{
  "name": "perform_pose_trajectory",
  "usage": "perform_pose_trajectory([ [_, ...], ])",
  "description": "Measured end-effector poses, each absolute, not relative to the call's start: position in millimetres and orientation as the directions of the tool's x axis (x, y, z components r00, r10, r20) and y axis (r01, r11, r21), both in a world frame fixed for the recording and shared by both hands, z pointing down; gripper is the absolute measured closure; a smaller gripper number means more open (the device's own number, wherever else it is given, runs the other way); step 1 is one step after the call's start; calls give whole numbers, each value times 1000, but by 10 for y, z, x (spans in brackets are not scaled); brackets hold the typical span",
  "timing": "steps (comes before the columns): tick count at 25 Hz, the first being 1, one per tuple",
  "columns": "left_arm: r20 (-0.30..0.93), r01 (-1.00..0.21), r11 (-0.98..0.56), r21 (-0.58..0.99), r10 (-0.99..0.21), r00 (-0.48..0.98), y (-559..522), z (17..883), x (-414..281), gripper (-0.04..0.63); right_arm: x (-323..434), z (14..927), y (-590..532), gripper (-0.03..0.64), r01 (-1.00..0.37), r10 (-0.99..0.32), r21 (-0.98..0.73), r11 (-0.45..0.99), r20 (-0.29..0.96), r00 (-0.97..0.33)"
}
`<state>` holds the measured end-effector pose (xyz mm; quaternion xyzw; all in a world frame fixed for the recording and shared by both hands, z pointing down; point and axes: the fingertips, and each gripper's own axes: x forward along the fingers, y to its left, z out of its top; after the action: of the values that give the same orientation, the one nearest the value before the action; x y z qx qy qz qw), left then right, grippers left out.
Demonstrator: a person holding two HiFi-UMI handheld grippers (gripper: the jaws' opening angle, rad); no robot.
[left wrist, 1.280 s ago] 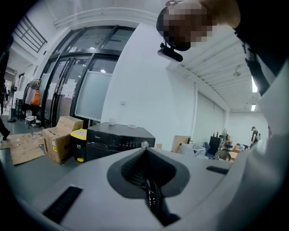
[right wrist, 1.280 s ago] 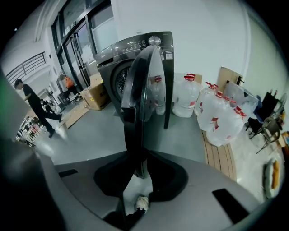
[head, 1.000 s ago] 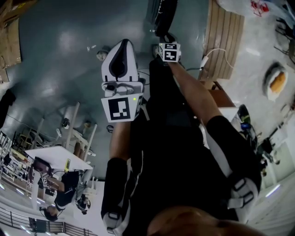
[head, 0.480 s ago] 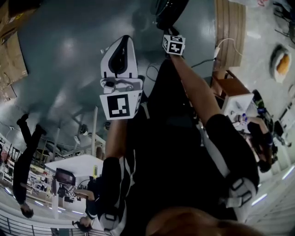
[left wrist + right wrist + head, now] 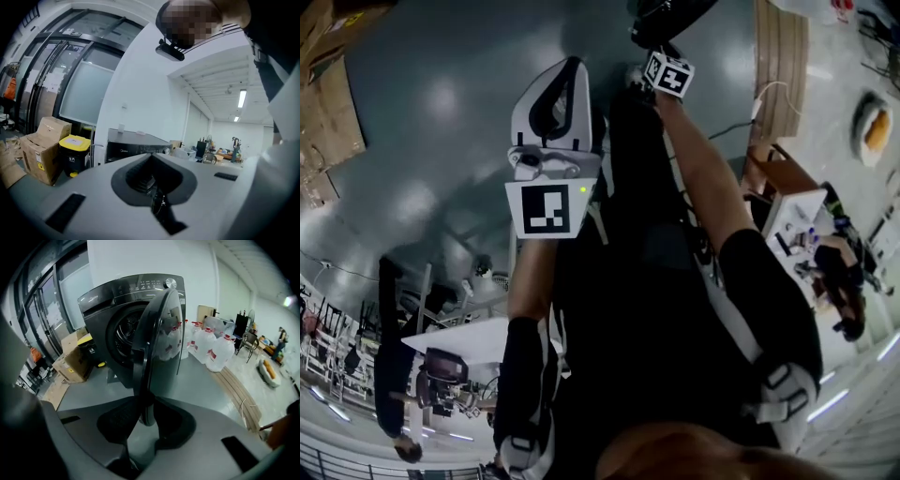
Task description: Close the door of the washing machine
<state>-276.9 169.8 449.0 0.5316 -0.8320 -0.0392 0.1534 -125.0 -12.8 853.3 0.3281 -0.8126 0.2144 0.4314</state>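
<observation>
Glossy grey floor (image 5: pixel 422 141) lies below both tools; brown cardboard boxes (image 5: pixel 40 150) sit ahead-left of the white left gripper (image 5: pixel 151 155), whose jaws meet at the tips with nothing between them. The right gripper (image 5: pixel 143 404) has its black pads (image 5: pixel 117 425) clamped partway open on the lower rim of the round dark glass door (image 5: pixel 159 333), which stands open straight ahead, swung out from the black front-loading washing machine (image 5: pixel 108 301) just behind it

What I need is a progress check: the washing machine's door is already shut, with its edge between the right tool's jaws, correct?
No: the door is open, standing out from the washing machine, as the right gripper view shows. Its edge is indeed between the jaws of the right tool.
</observation>
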Motion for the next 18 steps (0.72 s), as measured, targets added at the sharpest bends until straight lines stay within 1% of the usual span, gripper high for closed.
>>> perform_pose_trajectory([
  [5,222,-871,427,242,-899,-379,1869,4592,-3000,591,-1599,8532,36,528,-751,-369,-84,655,832,-415],
  [11,207,-878,417,233,-904,-374,1815,4642,-3413,591,-2101,8536,116,522,-777,-384,-100,622,825,-414],
  [18,208,-876,421,237,-902,-377,1731,4693,-3783,591,-2575,8519,170,515,-776,-391,-110,621,815,-428],
])
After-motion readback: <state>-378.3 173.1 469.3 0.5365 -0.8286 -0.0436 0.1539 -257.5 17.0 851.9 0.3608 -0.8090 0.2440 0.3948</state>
